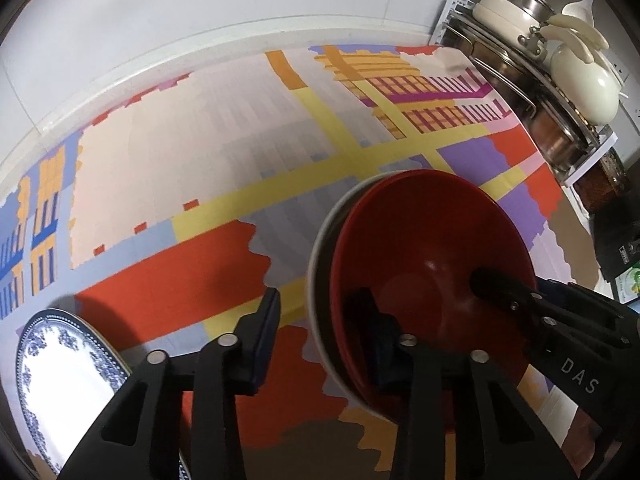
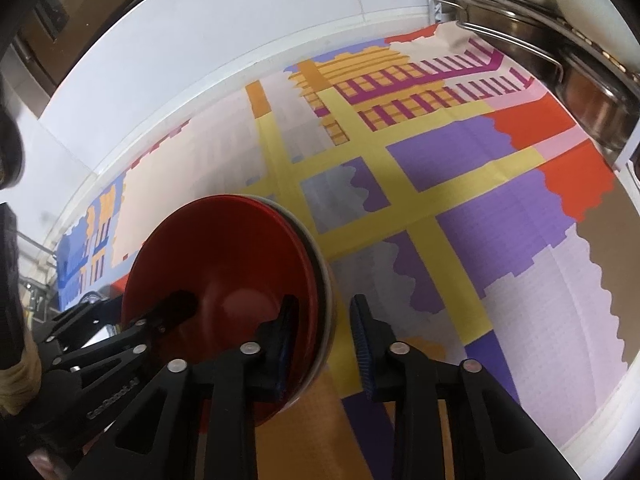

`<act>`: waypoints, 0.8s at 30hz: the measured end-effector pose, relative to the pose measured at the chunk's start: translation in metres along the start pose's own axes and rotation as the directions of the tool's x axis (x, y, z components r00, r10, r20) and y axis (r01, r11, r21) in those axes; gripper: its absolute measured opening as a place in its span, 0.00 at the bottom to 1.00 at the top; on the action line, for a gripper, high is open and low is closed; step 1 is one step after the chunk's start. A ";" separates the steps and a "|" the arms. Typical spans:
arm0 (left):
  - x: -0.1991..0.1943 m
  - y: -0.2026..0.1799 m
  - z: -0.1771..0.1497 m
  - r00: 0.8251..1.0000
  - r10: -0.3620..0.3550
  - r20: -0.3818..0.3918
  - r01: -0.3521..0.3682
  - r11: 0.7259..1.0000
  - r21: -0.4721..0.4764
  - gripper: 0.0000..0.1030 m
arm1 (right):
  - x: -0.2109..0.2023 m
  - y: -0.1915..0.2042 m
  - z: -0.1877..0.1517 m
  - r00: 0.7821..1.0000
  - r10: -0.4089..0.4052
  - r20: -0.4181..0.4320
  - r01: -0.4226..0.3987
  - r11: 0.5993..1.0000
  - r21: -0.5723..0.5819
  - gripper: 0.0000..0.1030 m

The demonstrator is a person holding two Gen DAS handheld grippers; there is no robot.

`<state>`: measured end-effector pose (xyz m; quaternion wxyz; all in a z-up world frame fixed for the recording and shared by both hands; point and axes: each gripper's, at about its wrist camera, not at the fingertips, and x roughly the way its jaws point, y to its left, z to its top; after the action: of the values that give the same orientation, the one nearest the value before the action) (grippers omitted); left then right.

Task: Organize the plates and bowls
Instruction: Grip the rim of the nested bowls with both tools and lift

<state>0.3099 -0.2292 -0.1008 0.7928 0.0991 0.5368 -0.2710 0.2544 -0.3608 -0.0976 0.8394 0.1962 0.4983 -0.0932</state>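
Observation:
A stack of bowls, red bowl on top with a white bowl under it, stands on the patterned cloth. My left gripper is open and straddles the stack's near-left rim, one finger inside the red bowl, the other outside. In the right wrist view my right gripper is open and straddles the right rim of the red bowl the same way. The right gripper's fingers also reach into the bowl in the left wrist view. A blue-and-white plate lies at the lower left.
A colourful patterned cloth covers the counter up to a white wall. A rack with steel pots and cream lids stands at the back right; it also shows in the right wrist view. A jar sits beside it.

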 end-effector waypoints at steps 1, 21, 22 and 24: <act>0.000 -0.001 0.000 1.000 -0.009 -0.002 0.009 1.000 -0.001 0.31 | 0.000 0.001 0.000 1.000 -0.004 -0.001 0.004 1.000 -0.004 0.22; -0.005 -0.002 0.000 1.000 -0.010 -0.007 0.010 0.999 -0.040 0.24 | 0.000 0.004 0.004 0.999 -0.030 -0.031 0.030 0.999 0.026 0.19; -0.006 -0.001 0.000 1.000 -0.010 -0.004 0.010 0.999 -0.043 0.24 | -0.001 0.004 0.004 0.999 -0.028 -0.032 0.029 0.999 0.029 0.19; -0.011 0.002 -0.001 1.000 -0.009 0.003 0.010 0.999 -0.050 0.24 | -0.003 0.007 0.004 0.999 -0.026 -0.030 0.027 0.999 0.027 0.19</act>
<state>0.3070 -0.2231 -0.0916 0.7945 0.0763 0.5428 -0.2614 0.2581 -0.3563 -0.0917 0.8277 0.2027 0.5120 -0.1082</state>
